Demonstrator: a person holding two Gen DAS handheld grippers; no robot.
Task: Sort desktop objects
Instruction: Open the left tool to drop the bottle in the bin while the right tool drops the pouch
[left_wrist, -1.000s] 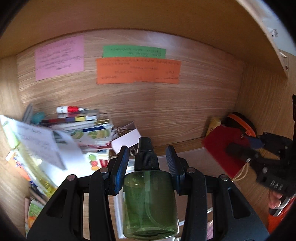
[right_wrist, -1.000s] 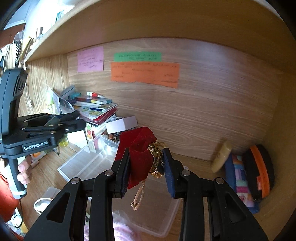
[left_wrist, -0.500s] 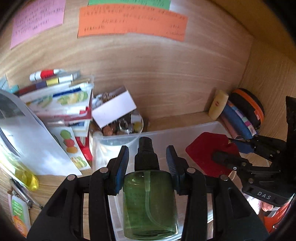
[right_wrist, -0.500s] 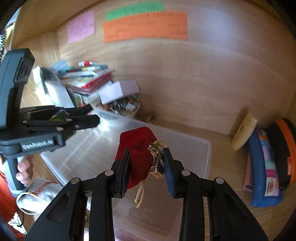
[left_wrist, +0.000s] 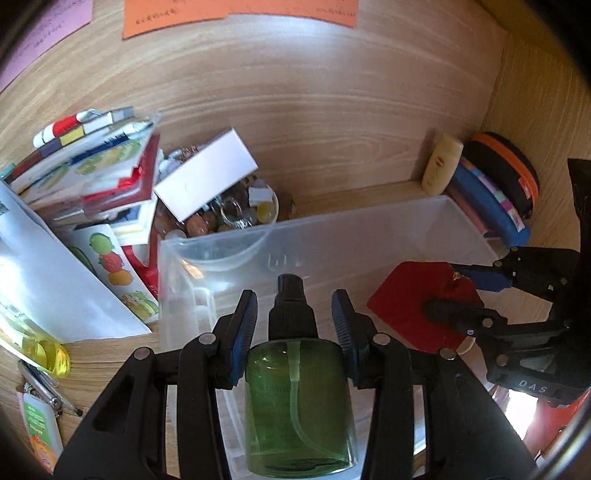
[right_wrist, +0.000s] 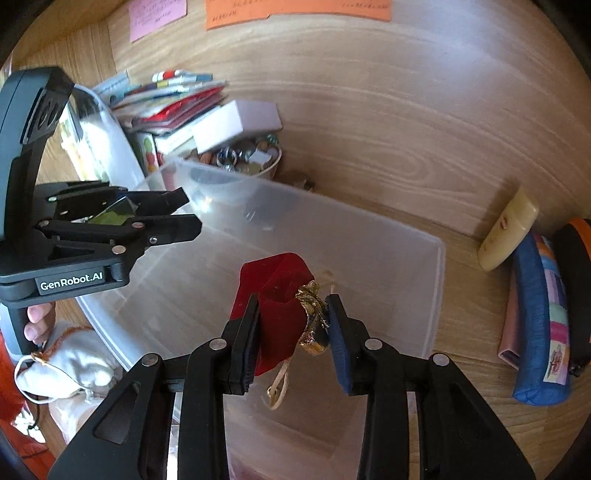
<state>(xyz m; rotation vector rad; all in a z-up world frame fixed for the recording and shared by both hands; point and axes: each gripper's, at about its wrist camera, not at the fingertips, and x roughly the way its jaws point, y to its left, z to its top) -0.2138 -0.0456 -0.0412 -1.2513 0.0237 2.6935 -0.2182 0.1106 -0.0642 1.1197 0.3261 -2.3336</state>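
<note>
Green spray bottle (left_wrist: 298, 402) clamped in left hand-held gripper (left_wrist: 294, 325); red pouch (right_wrist: 275, 317) (gold tie) pinched in right hand-held gripper (right_wrist: 291, 321), both over clear bin (right_wrist: 439, 266).

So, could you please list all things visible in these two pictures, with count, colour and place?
spray bottle: one, green with black cap, between the left gripper's pads
pouch: one, red velvet with gold tie, between the right gripper's pads
storage bin: one, clear plastic, under both grippers
books: a stack, mixed colours, left of the bin
small bowl of trinkets: one, behind the bin
white box: one, tilted over the bowl
tube: one, cream, leaning on the back wall
pencil case: one, blue, far right
notes: orange and pink, on the wall
white pouch: one, left of the bin
left gripper: black
right gripper: black
</note>
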